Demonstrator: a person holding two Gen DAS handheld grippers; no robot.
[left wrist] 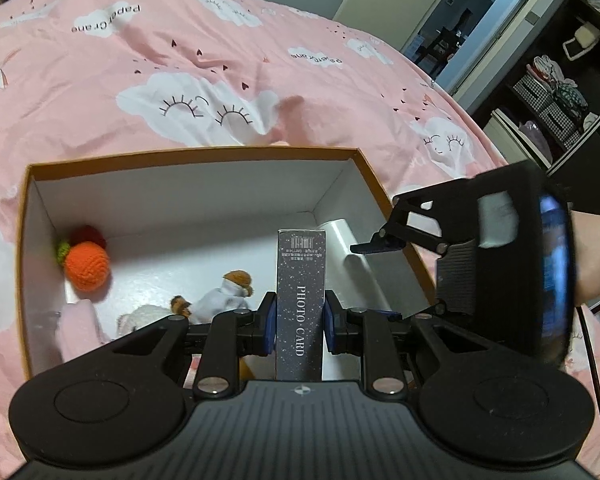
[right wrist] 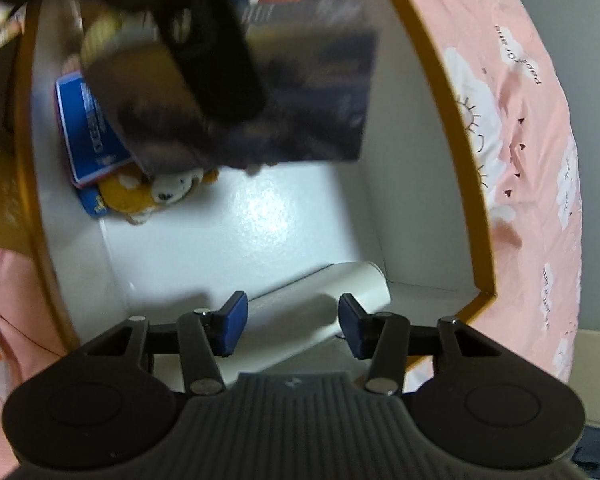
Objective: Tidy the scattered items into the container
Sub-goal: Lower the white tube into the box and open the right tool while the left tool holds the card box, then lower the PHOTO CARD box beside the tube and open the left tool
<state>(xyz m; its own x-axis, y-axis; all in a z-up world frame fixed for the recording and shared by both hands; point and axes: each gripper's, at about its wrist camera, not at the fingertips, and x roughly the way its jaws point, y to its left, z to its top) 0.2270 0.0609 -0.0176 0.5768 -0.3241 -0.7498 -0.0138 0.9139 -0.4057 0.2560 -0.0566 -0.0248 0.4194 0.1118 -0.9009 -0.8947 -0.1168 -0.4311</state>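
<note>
Left hand-held gripper (left wrist: 300, 322) clamps the photo card box (left wrist: 301, 300) over the container (left wrist: 196, 154); right hand-held gripper (right wrist: 292, 320) is released, empty. Next: lower, let go.

box (left wrist: 196, 156): cardboard, tan matt rim, white inside; its floor (right wrist: 268, 216) shows a soft sheen.
photo card pack (left wrist: 300, 304): card carton, dark with fine speckle, printed white lettering, smooth.
white tube (right wrist: 340, 292): smooth, looks like plastic, slight gloss, lying along the box's wall.
orange ball (left wrist: 87, 266): crocheted yarn, rough and matt, in the box's corner.
plush toy (right wrist: 140, 192): fuzzy yellow cloth.
blue packet (right wrist: 88, 128): glossy printed card or film; cannot tell which.
bedcover (left wrist: 260, 60): pink printed cloth, matt, creased.
gripper pads (right wrist: 232, 320): blue, matt, rubbery-looking.
gripper body (right wrist: 292, 420): black plastic, ribbed, with shiny metal pins.
</note>
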